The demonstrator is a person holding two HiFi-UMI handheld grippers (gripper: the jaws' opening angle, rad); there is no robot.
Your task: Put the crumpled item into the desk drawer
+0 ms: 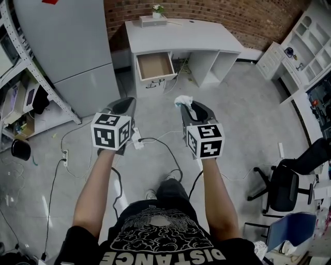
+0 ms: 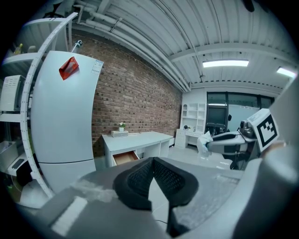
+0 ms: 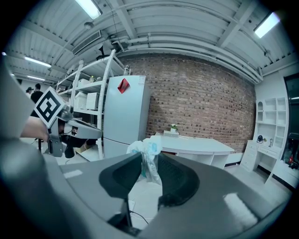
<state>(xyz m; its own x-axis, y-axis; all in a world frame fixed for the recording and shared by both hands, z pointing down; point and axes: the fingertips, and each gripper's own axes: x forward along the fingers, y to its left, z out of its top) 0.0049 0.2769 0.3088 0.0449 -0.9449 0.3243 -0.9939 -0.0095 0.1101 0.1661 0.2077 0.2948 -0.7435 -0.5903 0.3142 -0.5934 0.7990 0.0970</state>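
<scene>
Right gripper (image 3: 150, 164) jaws tight on crumpled item (image 3: 145, 148), long axis upright; left gripper (image 2: 153, 161) jaws together, empty.

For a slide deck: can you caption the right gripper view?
Right claw pinching a crumpled white item, aimed toward the white desk against a brick wall.

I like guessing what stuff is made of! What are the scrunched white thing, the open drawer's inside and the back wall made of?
The crumpled item looks like thin plastic film, maybe tissue: white-bluish, wrinkled, floppy. The drawer inside looks like bare brown wood or board, matte. The wall is brick: red-brown blocks with pale joints.
</scene>
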